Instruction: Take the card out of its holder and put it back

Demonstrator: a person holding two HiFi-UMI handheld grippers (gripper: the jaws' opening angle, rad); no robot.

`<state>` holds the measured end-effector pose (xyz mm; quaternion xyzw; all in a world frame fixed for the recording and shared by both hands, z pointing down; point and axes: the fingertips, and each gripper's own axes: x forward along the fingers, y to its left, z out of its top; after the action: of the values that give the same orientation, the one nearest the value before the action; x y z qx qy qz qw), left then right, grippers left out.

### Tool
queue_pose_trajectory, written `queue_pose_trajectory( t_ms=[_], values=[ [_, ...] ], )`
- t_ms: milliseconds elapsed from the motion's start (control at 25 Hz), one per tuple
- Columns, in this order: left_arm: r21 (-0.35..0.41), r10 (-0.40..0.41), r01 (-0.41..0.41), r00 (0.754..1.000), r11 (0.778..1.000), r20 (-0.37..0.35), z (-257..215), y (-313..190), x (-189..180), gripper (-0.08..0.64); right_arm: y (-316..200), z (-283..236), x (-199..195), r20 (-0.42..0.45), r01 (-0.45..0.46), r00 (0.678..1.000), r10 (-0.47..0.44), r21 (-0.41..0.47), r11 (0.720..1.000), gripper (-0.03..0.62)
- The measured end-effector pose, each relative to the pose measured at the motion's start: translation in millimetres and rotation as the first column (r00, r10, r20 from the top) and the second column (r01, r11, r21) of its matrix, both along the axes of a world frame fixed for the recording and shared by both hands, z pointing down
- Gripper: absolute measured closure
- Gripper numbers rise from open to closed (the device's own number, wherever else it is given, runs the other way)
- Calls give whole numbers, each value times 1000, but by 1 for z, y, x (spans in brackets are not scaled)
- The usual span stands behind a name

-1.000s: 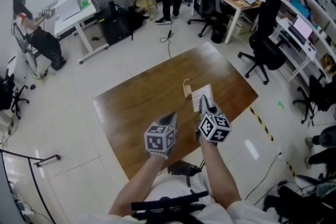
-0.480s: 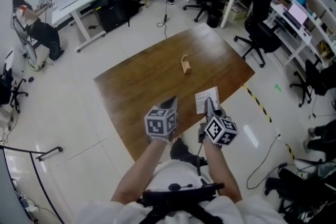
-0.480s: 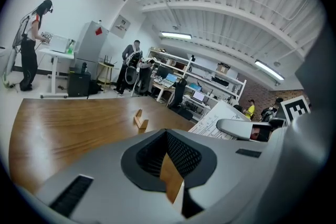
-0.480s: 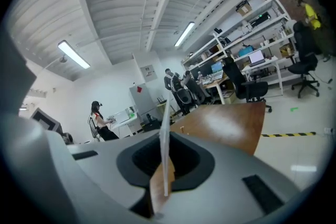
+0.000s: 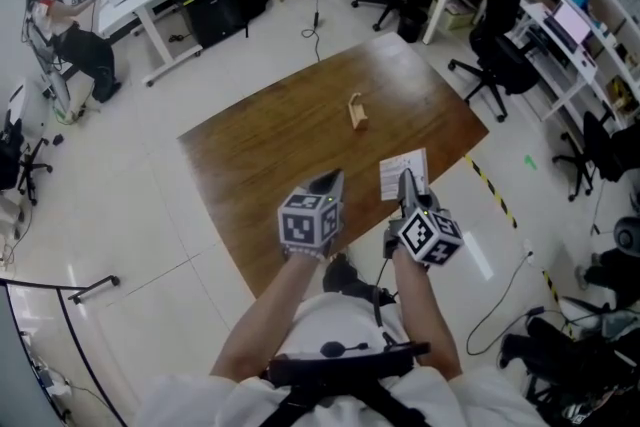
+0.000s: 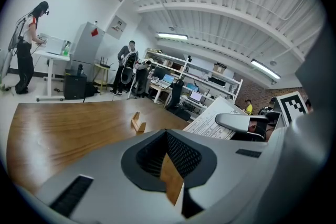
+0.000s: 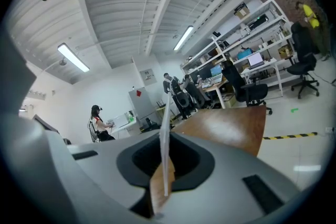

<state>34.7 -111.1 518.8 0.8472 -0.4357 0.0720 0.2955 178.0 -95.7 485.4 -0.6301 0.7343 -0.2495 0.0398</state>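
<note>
From the head view, my left gripper [image 5: 327, 183] hovers over the near edge of the brown surface [image 5: 270, 150], its fingers drawn together with nothing in them. My right gripper [image 5: 406, 185] is just to the right of it, pinching the white card [image 5: 392, 173] above the surface's near right edge. The small wooden holder [image 5: 357, 112] stands empty farther out, well apart from the card.

In the left gripper view, my fingers [image 6: 181, 157] sit closed on nothing. The holder [image 6: 138, 122] lies ahead on the surface [image 6: 63, 123], and the printed card [image 6: 212, 122] shows at the right, clamped in the other gripper [image 6: 247, 123].

In the right gripper view, the card [image 7: 165, 139] stands edge-on and upright, and my fingers [image 7: 184, 165] are narrowed tight onto its lower end.
</note>
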Motion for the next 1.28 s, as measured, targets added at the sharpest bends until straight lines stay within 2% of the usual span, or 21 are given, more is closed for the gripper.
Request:
queue_pose_trajectory(
  t_ms=[400,640,960,1280],
  values=[
    [3,14,-14,1000,1000,7,5,-16,5,563,-23,5,2,-6,11,1000,-11,-7,1000,574],
    [-5,-16,16,1000,1000,-2,7,-35,6,563,-51,8,2,-10,31,999,-31,-7,1000,574],
    [-19,-49,49,998,999,31,13,-62,8,565,-104,13,5,-29,55,998,-55,-7,998,574],
    [-36,-46,48,997,998,57,23,-87,15,565,-166,28,3,-36,90,995,-90,-20,996,574]
  ],
)
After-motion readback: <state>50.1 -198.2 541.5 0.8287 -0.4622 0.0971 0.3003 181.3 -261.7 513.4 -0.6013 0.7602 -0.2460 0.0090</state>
